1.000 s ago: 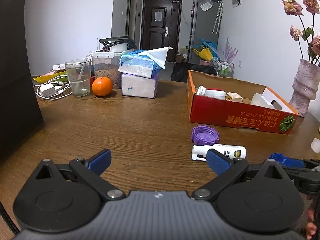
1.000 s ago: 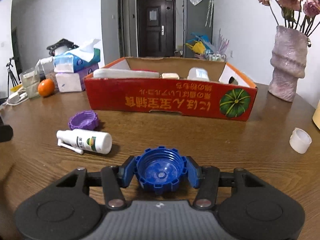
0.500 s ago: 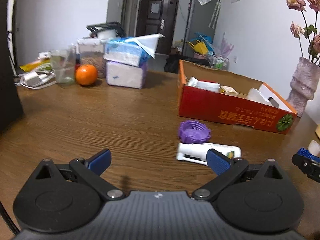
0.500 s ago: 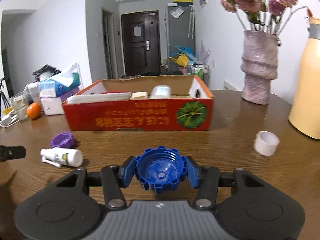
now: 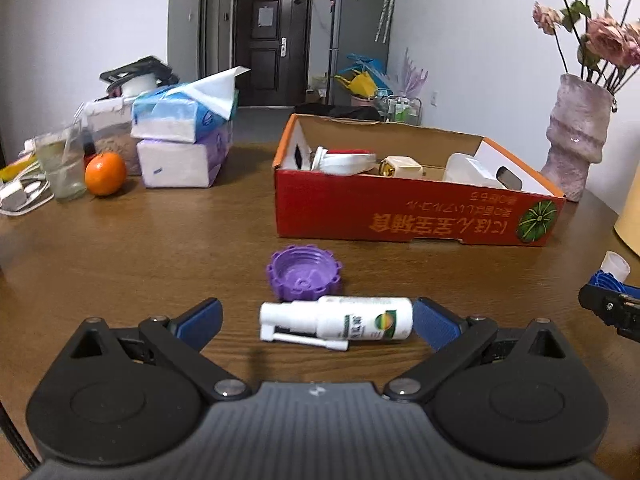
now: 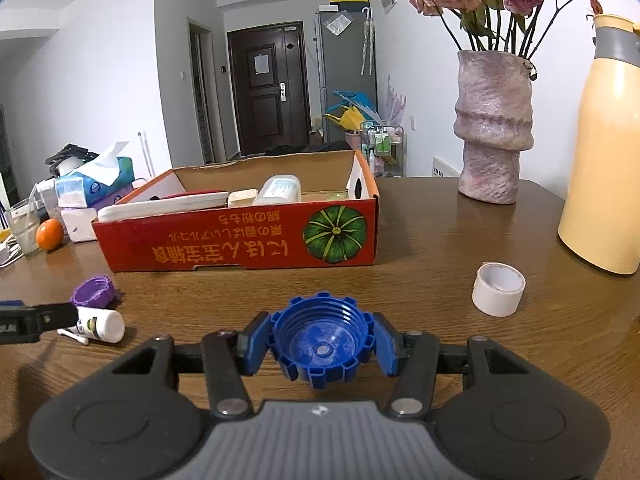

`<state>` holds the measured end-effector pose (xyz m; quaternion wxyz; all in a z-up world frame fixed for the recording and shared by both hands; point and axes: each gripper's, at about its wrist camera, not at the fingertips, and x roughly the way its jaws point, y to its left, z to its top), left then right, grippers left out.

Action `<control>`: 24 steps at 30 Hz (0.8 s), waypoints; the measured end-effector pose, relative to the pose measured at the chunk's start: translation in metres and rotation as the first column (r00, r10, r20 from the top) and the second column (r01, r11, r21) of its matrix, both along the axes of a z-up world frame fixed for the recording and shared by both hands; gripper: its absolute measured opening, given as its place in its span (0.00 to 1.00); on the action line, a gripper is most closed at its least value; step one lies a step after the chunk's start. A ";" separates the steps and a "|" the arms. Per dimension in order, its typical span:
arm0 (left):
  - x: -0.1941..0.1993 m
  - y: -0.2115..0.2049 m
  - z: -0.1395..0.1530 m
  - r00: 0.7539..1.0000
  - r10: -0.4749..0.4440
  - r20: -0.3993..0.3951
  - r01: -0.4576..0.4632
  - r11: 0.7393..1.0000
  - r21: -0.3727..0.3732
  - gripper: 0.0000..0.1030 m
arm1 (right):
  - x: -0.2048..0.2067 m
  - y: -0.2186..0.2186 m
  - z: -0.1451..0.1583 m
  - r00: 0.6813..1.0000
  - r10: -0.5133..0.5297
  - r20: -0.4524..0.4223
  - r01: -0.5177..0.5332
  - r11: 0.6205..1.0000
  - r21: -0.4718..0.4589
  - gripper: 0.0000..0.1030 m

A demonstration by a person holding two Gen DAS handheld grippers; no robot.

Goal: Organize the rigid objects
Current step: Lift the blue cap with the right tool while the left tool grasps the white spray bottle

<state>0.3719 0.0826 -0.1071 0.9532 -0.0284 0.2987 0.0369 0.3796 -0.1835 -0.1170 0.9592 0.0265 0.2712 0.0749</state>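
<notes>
Your landmark is the red cardboard box (image 5: 416,216) on the counter (image 5: 160,248). It already holds several pieces: a flat white case with a red edge, a small cream item and a white bottle lie inside it, so part of the sorting looks done. Outside it, in front of its long printed side, three loose things wait on the wood: the white spray bottle (image 5: 340,322) lying on its side, the purple cap (image 5: 304,272) just behind it toward the box, and the small white cap (image 6: 498,288) off the box's pumpkin-printed end. A fourth, the blue cap (image 6: 320,344), is off the counter: your right hand-held gripper (image 6: 320,346) is clamped on it, pads pressing both sides, and it sits in front of the box's pumpkin corner.

Your left hand-held gripper (image 5: 316,320) stands wide with nothing gripped; the spray bottle lies between its blue pads, near the right one.

Against a second ago, the left view has swung so the bottle sits between the fingers instead of beside the right pad, and the box looms closer. The right view has slid toward the box's end, bringing the white cap nearer and the yellow flask into sight; the grip on the blue cap is unchanged.
</notes>
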 end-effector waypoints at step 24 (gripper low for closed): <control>0.034 -0.018 -0.019 0.995 -0.029 -0.095 0.034 0.998 0.052 1.00 | 0.003 0.003 -0.006 1.000 -0.002 -0.023 0.002 1.000 0.008 0.51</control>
